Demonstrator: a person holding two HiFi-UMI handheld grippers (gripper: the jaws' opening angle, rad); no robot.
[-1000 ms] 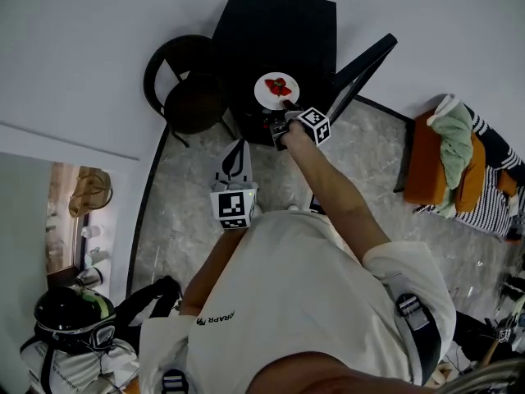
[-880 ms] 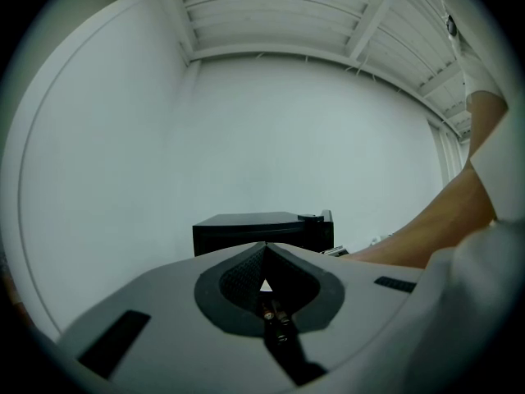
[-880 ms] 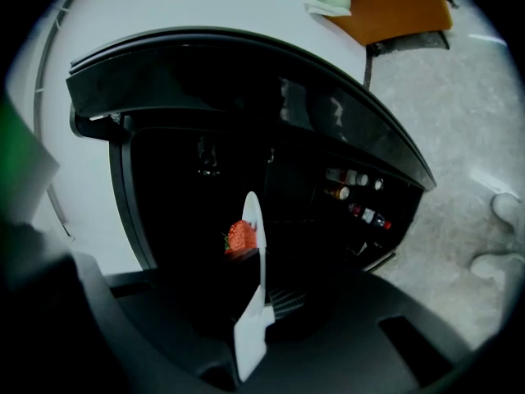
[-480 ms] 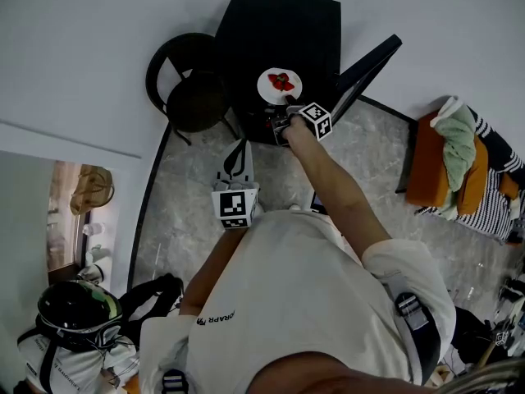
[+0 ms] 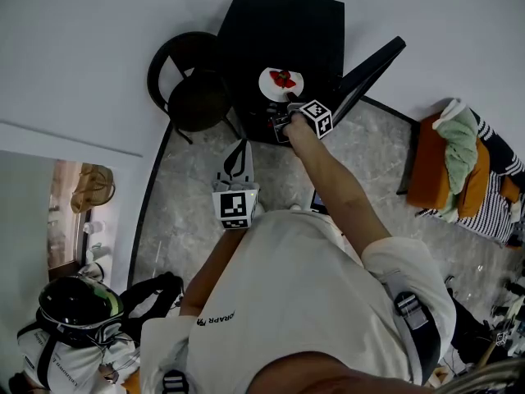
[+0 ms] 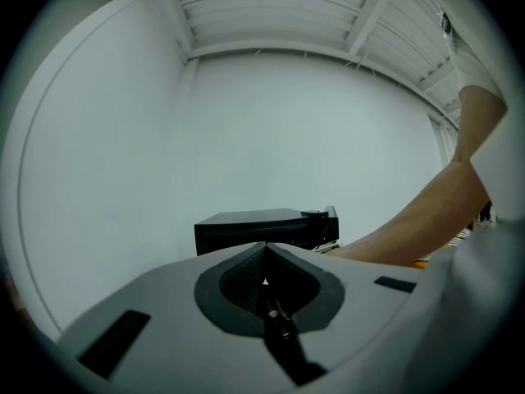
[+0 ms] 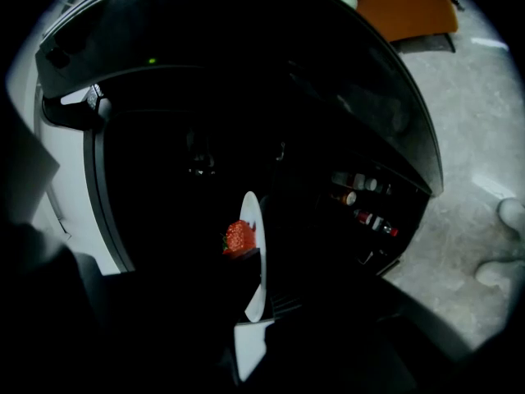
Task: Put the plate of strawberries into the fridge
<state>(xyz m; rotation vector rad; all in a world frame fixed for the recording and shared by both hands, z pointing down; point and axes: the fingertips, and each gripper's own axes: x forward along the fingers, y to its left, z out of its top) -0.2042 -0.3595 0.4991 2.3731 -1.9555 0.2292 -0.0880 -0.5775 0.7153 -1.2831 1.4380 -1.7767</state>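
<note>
We find the right gripper (image 5: 287,103) stretched forward at the end of a straight arm, clenched on the near rim of the white plate (image 5: 281,84). In the right gripper view the plate (image 7: 253,249) shows edge-on between the dark jaws of this gripper (image 7: 256,284), with a red strawberry (image 7: 239,236) on its face just above the left jaw. From the head view the strawberries (image 5: 283,79) sit as a small red cluster at the plate's middle.

The plate is held at the mouth of the black fridge (image 5: 283,35), whose door (image 5: 369,66) stands open to the person's right. The right gripper view looks into the fridge interior (image 7: 189,154), which is very dark. We cannot tell whether the plate touches a shelf or hangs free. Small bottles (image 7: 365,206) line the inner side of the door.

The left gripper (image 5: 236,164) is drawn in close to the person's chest and points forward above the marble floor (image 5: 189,212). In its own view the jaws of the left gripper (image 6: 264,251) are pressed together with nothing between them, and the fridge (image 6: 258,226) shows beyond against a pale wall.

A black round chair (image 5: 190,89) stands just left of the fridge. A helmet (image 5: 78,302) lies at the lower left.
</note>
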